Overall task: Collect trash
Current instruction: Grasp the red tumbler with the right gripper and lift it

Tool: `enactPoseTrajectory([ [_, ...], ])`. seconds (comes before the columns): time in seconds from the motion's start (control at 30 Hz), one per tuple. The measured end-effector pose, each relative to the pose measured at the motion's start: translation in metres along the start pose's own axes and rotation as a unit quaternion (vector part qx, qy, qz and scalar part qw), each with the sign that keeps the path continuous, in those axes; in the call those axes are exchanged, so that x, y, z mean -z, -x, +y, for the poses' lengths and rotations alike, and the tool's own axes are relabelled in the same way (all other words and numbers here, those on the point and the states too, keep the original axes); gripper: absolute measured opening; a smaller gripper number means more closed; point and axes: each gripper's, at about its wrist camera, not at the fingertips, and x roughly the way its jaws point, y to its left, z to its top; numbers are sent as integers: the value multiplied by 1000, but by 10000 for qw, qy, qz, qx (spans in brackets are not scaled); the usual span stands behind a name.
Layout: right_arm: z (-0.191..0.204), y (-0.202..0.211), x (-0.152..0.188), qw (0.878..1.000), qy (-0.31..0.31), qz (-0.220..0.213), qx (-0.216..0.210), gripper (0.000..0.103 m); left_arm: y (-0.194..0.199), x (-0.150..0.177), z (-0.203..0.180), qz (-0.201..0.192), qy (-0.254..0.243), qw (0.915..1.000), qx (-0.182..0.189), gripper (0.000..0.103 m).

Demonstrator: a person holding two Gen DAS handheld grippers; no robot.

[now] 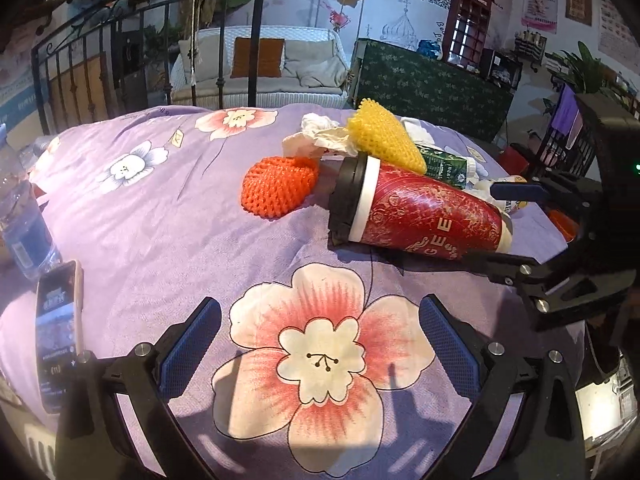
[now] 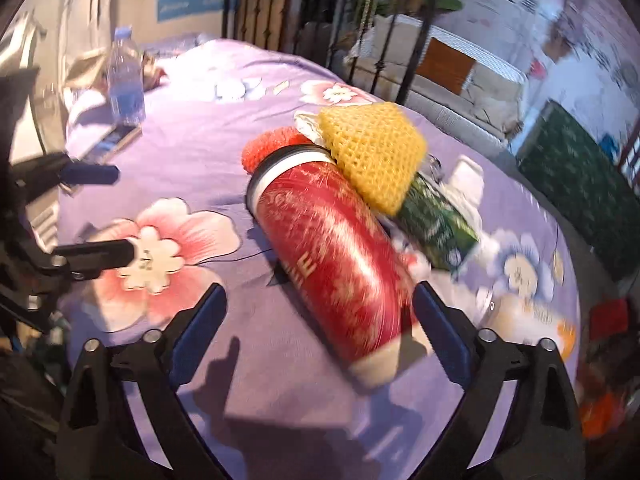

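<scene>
A red paper coffee cup (image 1: pixel 424 212) with a black lid lies on its side on the purple flowered cloth (image 1: pixel 160 208). Behind it lie a yellow foam net (image 1: pixel 384 136), an orange foam net (image 1: pixel 280 188), crumpled white tissue (image 1: pixel 316 136) and a green carton (image 1: pixel 444 164). My right gripper (image 1: pixel 484 224) is open, with its fingers on either side of the cup's base. In the right wrist view the cup (image 2: pixel 336 268) lies between the open fingers of my right gripper (image 2: pixel 316 336), not gripped. My left gripper (image 1: pixel 320 344) is open and empty above the cloth, and it also shows in the right wrist view (image 2: pixel 116 212).
A water bottle (image 1: pixel 24 216) and a phone (image 1: pixel 58 332) sit at the left edge of the cloth. A black iron railing (image 1: pixel 120 52) stands behind the table. A small white bottle (image 2: pixel 528 316) lies to the right of the cup.
</scene>
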Motion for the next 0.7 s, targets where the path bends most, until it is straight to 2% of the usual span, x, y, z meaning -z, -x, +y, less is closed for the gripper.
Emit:
enactPoseTrajectory([
  [0.13, 0, -35, -22, 9970, 637, 434, -18, 83, 2, -1, 6, 20, -150, 9998, -123, 97],
  [0.37, 8, -77, -37, 9871, 1306, 920, 60, 81, -16, -9, 16, 284, -205, 9994, -12, 96],
  [0.5, 22, -90, -37, 9810, 1680, 931, 287, 80, -32, -17, 25, 506, -151, 9986, 82, 93],
  [0.7, 20, -66, -36, 9883, 1395, 579, 192, 77, -55, -41, 41, 702, -226, 9972, -109, 83],
])
